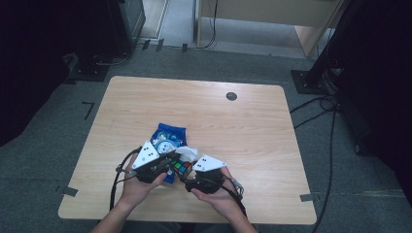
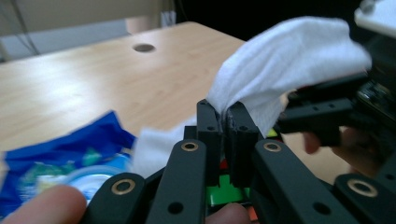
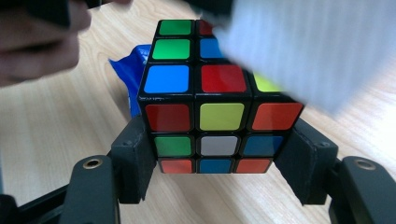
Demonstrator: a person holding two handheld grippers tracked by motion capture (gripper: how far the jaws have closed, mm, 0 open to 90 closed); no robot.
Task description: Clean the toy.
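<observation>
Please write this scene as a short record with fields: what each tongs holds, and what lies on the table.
left tongs: shut on a white wipe, pinched at its lower edge
right tongs: shut on a puzzle cube, one jaw on each side
wipe position: hangs over the top of the cube, part of it blurred
blue wipes packet: lies on the table behind the tongs
table: light wood, with a round cable hole near the far edge
</observation>
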